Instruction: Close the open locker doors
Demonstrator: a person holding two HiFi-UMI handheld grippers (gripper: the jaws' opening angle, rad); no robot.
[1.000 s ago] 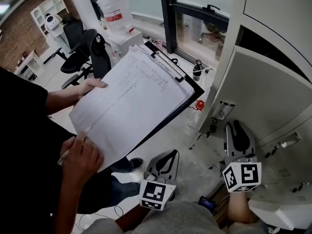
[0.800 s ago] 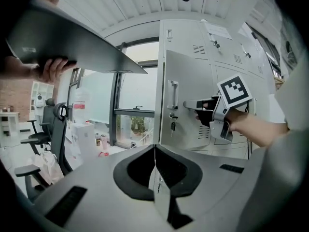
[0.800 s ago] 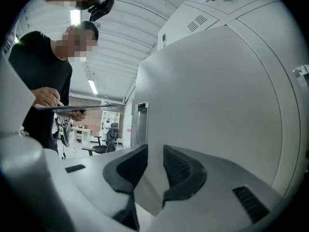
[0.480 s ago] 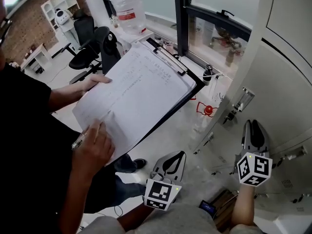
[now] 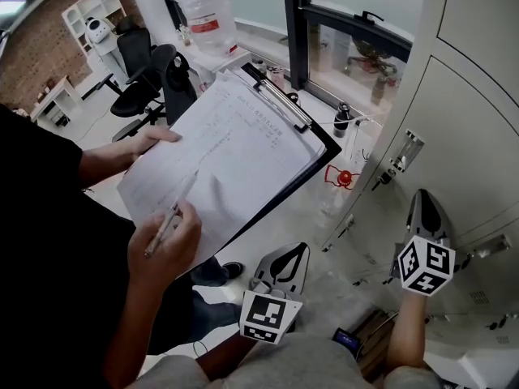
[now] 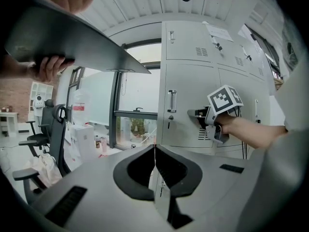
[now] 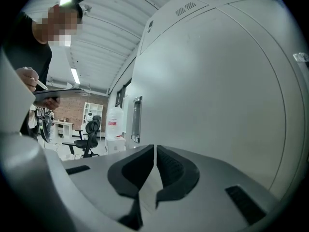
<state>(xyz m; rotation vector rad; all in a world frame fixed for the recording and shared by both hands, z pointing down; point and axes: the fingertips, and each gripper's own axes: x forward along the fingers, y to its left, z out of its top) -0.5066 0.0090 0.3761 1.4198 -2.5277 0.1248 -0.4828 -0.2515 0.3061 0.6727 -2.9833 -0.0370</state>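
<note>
- Right gripper (image 5: 425,203): jaws just been closing, now all but together, nothing between. Tips at face of grey locker door (image 5: 462,128), right of scene; contact unclear.
- Locker door: appears flush with neighbouring fronts. Recessed handle (image 5: 407,149) near its left edge.
- Left gripper (image 5: 297,255): jaws together, empty. Held low, well apart from lockers.
- Bystander, left: hand (image 5: 166,245) with pen (image 5: 172,215) over clipboard (image 5: 243,144) of papers.
- Far side: water bottle (image 5: 207,10), black office chair (image 5: 154,79), window (image 5: 349,23).
</note>
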